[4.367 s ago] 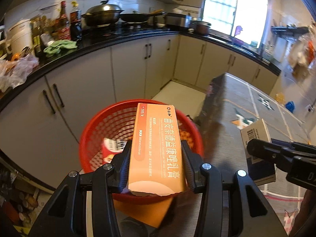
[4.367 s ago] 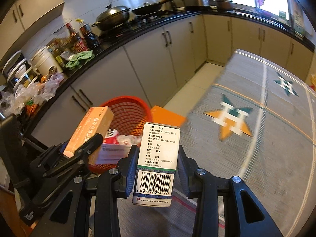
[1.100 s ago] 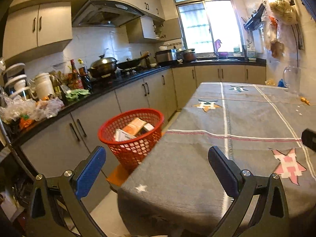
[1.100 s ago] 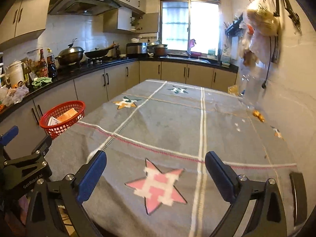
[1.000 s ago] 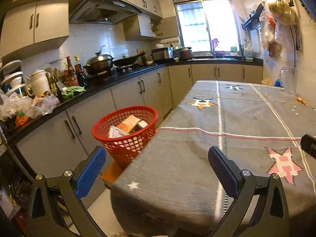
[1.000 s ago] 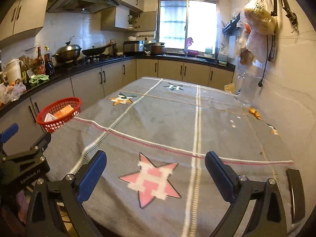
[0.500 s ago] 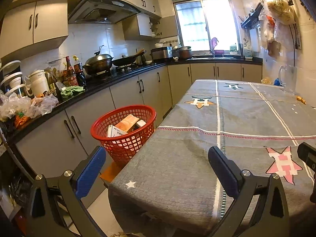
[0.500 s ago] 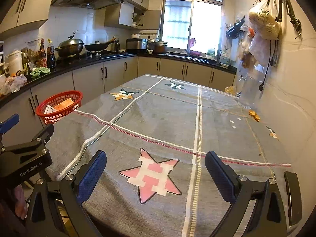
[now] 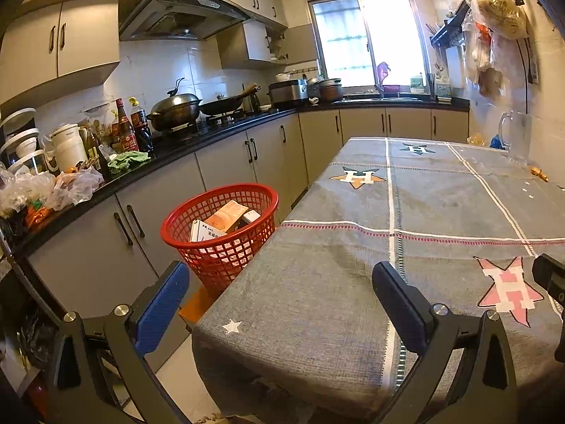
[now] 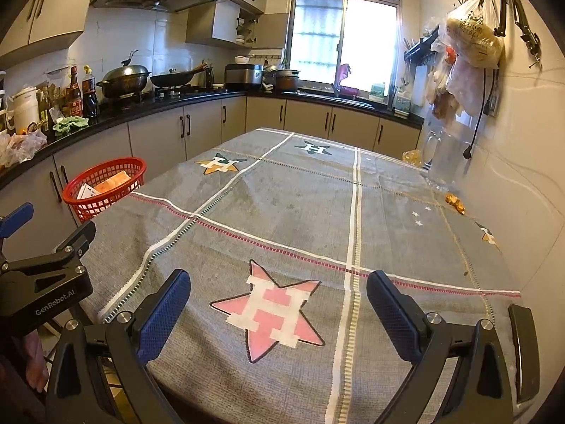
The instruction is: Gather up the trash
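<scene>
The long worktop under the grey star-patterned cloth [image 10: 300, 212] looks nearly bare. The red plastic mesh basket [image 9: 220, 226] beside it holds the cardboard boxes [image 9: 226, 217]. Small orange scraps [image 10: 455, 202] near the wall could be overlooked. Left gripper [image 9: 282, 304] and right gripper [image 10: 279, 309]: jaws wide apart, empty.

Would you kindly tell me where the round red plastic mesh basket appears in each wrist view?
Left wrist: the red plastic mesh basket sits left of centre, beside the table's near left corner.
Right wrist: it sits at the left edge, smaller and farther off.
Shared landmark: the pink star on the grey tablecloth.
</scene>
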Demonstrator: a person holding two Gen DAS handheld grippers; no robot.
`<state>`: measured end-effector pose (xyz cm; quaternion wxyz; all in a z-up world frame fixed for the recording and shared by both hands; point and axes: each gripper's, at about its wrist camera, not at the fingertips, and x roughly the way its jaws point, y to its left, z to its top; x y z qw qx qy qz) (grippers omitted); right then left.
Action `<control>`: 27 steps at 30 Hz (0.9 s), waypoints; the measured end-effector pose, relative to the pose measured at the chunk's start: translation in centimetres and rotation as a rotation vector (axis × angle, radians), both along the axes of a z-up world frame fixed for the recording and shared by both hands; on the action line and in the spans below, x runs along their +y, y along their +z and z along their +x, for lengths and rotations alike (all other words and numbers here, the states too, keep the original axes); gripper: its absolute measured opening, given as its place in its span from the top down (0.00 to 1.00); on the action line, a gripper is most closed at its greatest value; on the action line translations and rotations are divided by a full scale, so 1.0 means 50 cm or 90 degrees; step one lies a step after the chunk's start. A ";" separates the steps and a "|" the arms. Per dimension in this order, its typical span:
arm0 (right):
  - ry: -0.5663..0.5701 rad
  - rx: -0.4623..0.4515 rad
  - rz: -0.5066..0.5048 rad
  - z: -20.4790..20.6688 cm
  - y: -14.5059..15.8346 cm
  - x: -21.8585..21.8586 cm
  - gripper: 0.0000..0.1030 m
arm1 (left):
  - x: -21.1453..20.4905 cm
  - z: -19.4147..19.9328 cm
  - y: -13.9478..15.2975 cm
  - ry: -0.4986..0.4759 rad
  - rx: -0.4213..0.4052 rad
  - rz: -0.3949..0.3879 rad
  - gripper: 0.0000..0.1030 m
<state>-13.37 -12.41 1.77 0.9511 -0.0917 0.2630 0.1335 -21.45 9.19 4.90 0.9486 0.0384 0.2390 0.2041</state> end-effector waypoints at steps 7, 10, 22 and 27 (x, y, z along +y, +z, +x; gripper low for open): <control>0.000 0.006 -0.004 0.003 -0.004 0.004 0.02 | -0.002 0.001 -0.005 0.001 0.002 -0.001 0.00; 0.000 0.006 -0.002 0.003 -0.005 0.004 0.02 | 0.000 0.001 -0.007 0.001 0.003 -0.002 0.00; -0.001 0.010 -0.004 0.004 -0.008 0.004 0.02 | 0.002 0.001 -0.010 0.002 0.005 0.001 0.00; -0.002 0.013 -0.004 0.006 -0.009 0.002 0.02 | 0.002 0.001 -0.009 0.001 0.005 0.000 0.00</control>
